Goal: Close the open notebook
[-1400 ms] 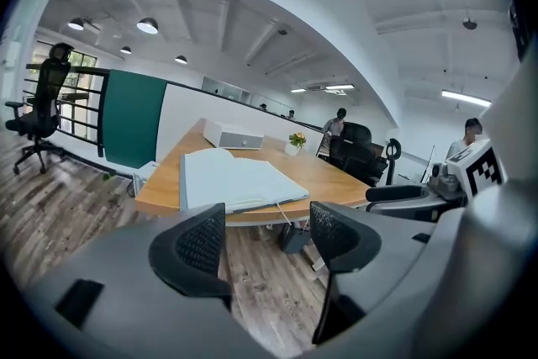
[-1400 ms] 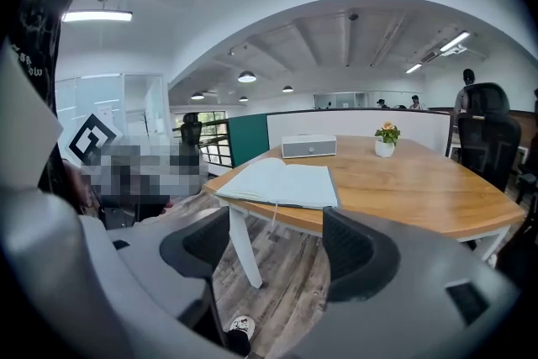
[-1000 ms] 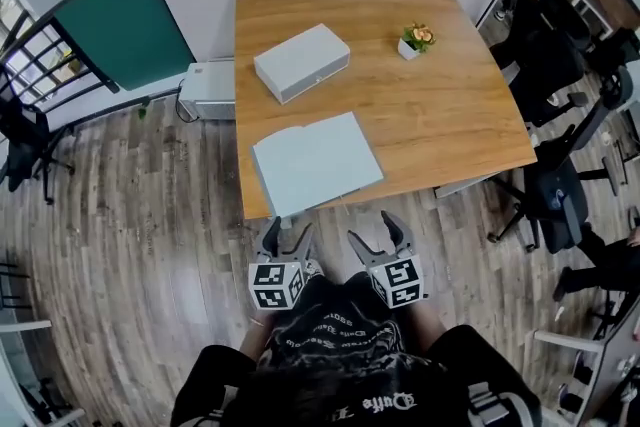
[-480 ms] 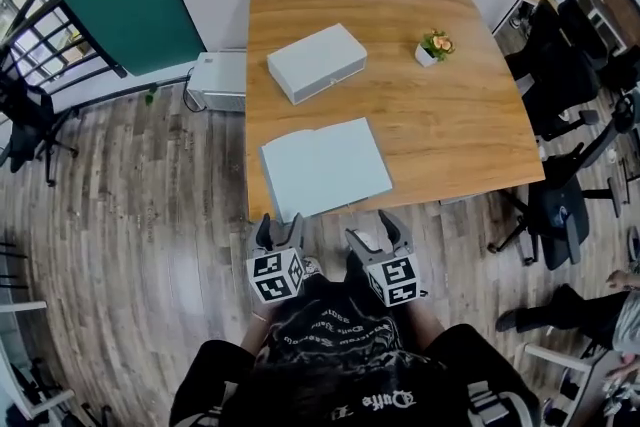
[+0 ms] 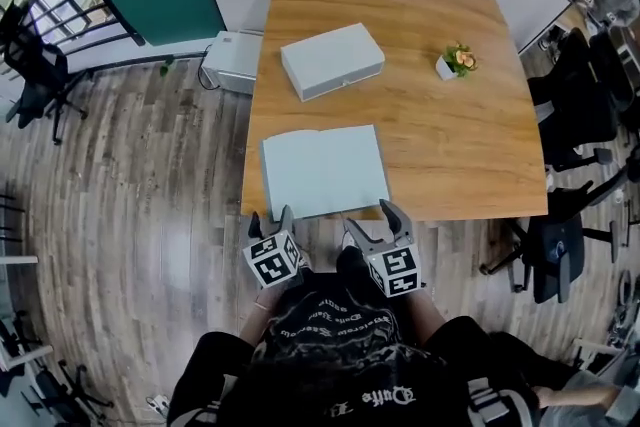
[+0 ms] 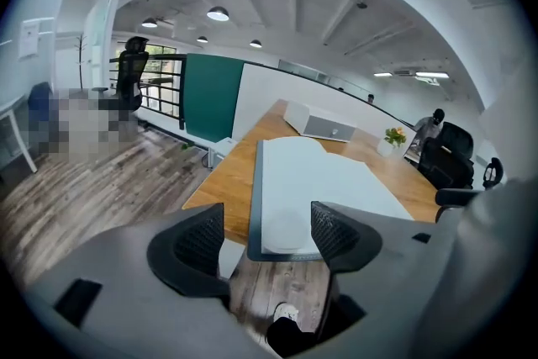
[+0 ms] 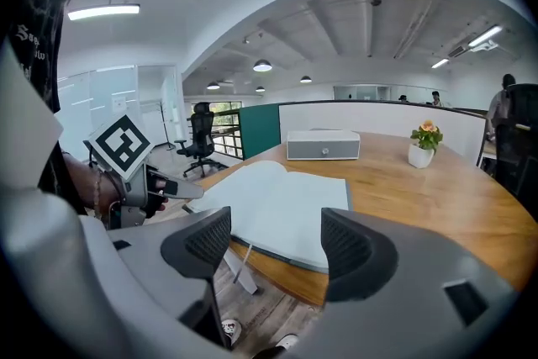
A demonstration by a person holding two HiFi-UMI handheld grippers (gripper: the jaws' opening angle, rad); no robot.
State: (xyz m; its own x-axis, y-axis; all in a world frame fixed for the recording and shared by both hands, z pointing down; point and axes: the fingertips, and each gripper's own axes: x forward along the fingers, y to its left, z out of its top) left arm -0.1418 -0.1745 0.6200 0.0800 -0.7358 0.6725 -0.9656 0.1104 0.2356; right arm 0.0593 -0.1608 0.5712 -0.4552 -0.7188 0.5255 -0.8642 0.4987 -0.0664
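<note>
The open notebook (image 5: 323,170) lies flat with pale blank pages at the near left corner of the wooden table (image 5: 470,155). Its near edge hangs slightly over the table's rim. My left gripper (image 5: 268,218) is just short of the notebook's near left corner, jaws open and empty. My right gripper (image 5: 370,220) is beside the near right corner, also open and empty. In the left gripper view the notebook (image 6: 311,172) stretches away beyond the open left gripper (image 6: 267,223). In the right gripper view the notebook (image 7: 277,202) lies ahead of the open right gripper (image 7: 276,240).
A closed grey box (image 5: 332,60) sits farther back on the table, and a small potted plant (image 5: 458,62) stands at the back right. A white unit (image 5: 230,62) rests on the floor left of the table. Office chairs (image 5: 560,245) stand at the right.
Both grippers have moved forward to the table's near edge, close to the notebook. The left gripper has rolled and tipped downward. The notebook has not moved.
</note>
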